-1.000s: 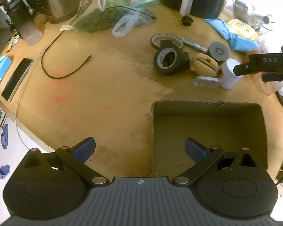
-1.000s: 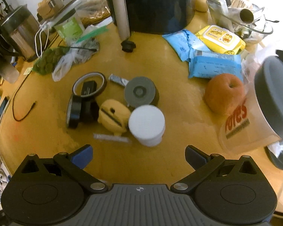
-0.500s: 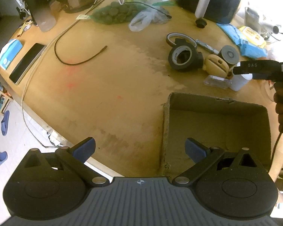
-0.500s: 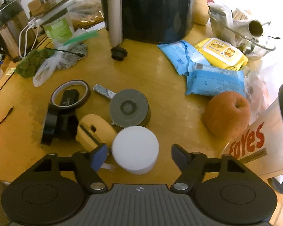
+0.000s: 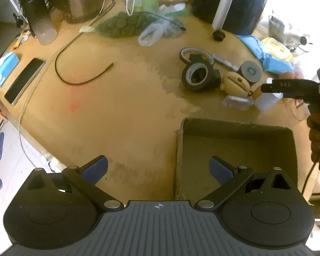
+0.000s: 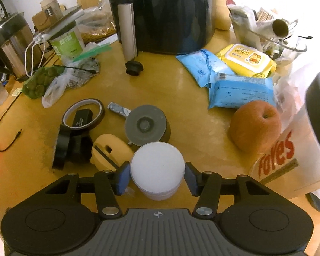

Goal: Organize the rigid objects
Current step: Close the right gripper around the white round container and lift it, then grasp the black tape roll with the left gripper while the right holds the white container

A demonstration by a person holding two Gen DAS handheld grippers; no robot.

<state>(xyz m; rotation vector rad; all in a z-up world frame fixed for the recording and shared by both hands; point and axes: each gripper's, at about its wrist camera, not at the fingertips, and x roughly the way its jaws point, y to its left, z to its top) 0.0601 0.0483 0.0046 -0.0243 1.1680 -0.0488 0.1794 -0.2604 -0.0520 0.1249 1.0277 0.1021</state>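
Note:
A white round jar (image 6: 157, 166) stands upright on the wooden table, in front of a grey-lidded tin (image 6: 146, 124) and a beige rounded object (image 6: 108, 151). My right gripper (image 6: 157, 179) straddles the jar with its jaws closing; the blue pads sit right at its sides, and no firm press shows. In the left wrist view one of its fingers (image 5: 288, 86) reaches over the jar (image 5: 266, 102). My left gripper (image 5: 159, 168) hangs open and empty by the left wall of an empty cardboard box (image 5: 234, 125).
A black tape roll (image 6: 63, 147) and an amber tape ring (image 6: 83, 113) lie left of the jar. A brown round fruit (image 6: 256, 128), blue wipe packs (image 6: 241, 91) and a lettered jug (image 6: 288, 155) crowd the right. A dark appliance (image 6: 166, 15) stands behind.
My right gripper came forward and down over the white jar, and its jaws narrowed from wide open to the jar's sides. The left wrist view shifted a little; the box stays empty.

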